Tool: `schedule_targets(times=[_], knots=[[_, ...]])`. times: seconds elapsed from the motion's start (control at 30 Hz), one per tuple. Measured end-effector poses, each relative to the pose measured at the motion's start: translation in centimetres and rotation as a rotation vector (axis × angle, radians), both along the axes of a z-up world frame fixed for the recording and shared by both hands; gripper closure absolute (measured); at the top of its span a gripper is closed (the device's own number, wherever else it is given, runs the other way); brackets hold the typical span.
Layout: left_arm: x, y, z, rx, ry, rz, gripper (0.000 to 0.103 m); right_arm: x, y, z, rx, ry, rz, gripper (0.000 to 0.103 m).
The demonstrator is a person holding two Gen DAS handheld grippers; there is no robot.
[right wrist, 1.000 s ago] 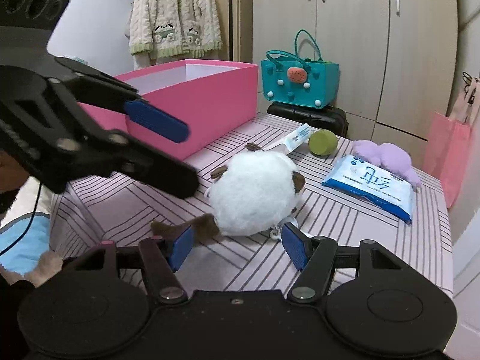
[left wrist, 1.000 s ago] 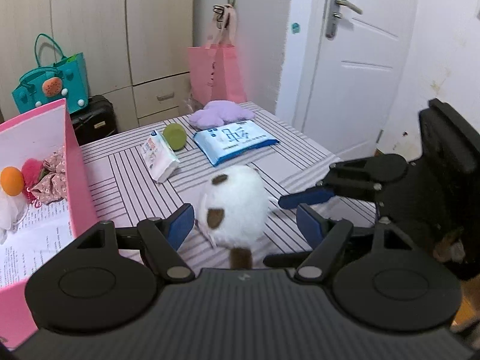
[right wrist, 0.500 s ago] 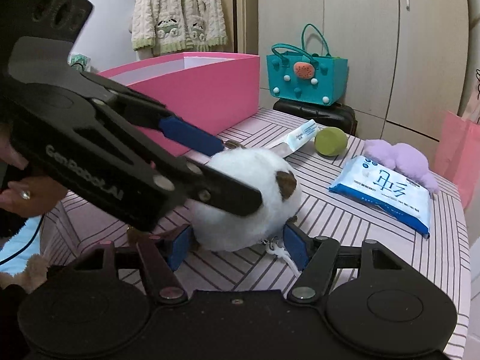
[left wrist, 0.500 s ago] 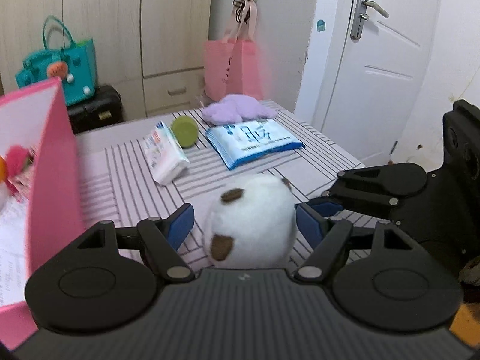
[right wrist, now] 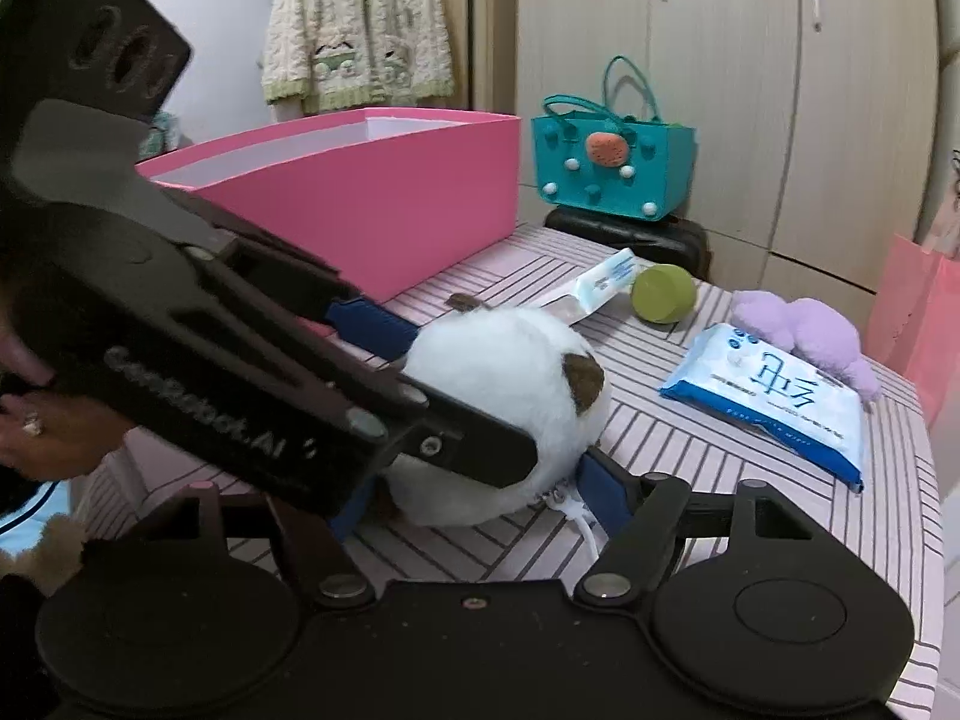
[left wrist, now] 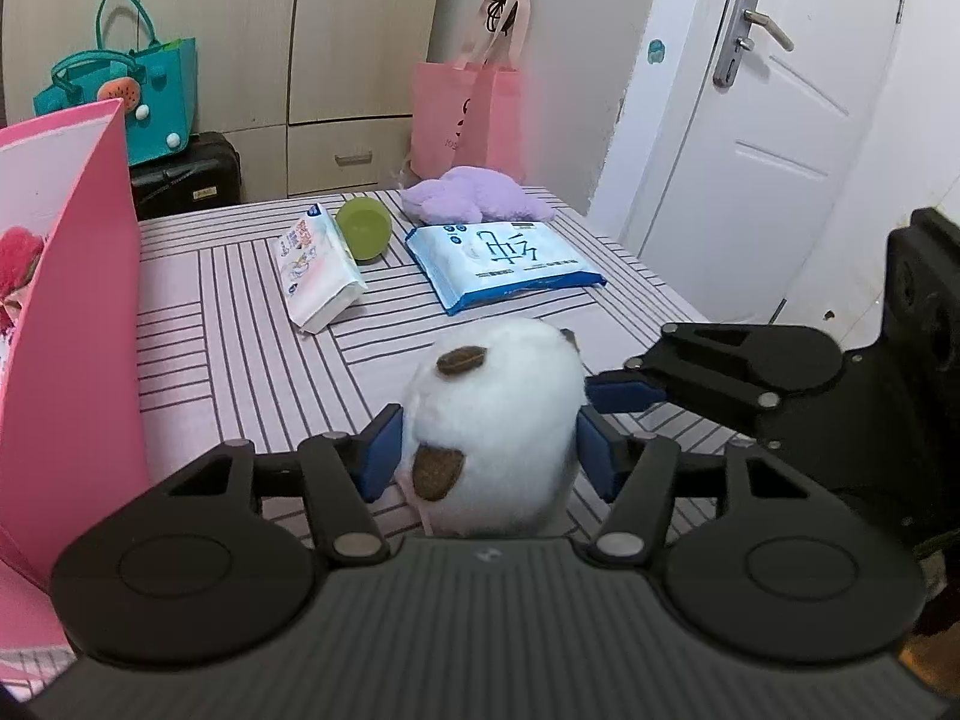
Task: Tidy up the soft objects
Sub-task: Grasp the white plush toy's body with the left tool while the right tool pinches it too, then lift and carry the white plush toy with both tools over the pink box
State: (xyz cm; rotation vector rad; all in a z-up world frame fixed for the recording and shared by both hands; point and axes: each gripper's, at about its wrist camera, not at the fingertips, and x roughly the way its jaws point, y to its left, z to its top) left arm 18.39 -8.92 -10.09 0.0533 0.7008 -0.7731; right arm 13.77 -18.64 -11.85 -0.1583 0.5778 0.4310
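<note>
A round white plush toy with brown patches point(left wrist: 492, 426) sits on the striped table, also in the right wrist view point(right wrist: 510, 396). My left gripper point(left wrist: 489, 450) has its blue pads pressed on both sides of the plush. My right gripper point(right wrist: 480, 492) also brackets the plush from the other side, its pads against the fur. A pink box point(left wrist: 66, 300) stands at the left with soft items inside; it shows in the right wrist view point(right wrist: 384, 198) too.
On the table lie a tissue pack point(left wrist: 318, 276), a green ball point(left wrist: 363, 231), a blue wipes pack point(left wrist: 498, 258) and a purple plush point(left wrist: 468, 201). A pink bag point(left wrist: 468, 114), a teal bag point(left wrist: 138, 96) and a white door point(left wrist: 762, 120) stand beyond.
My left gripper moved forward around the plush and closed on it. My right gripper also closed in on the plush from its side.
</note>
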Motion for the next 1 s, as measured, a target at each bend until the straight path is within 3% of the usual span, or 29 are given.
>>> schedule_targets(times=[0.5, 1.0], knots=[[-1.6, 1.0, 1.4, -0.006, 0.034, -0.025, 0.045, -1.7, 0.5, 0.9, 0.023, 0.003, -0.037, 0.031], [-4.0, 4.8, 3.9, -0.031, 0.225, -0.081, 0.045, -5.2, 3.1, 4.1, 0.037, 0.153, -0.017, 0.031]])
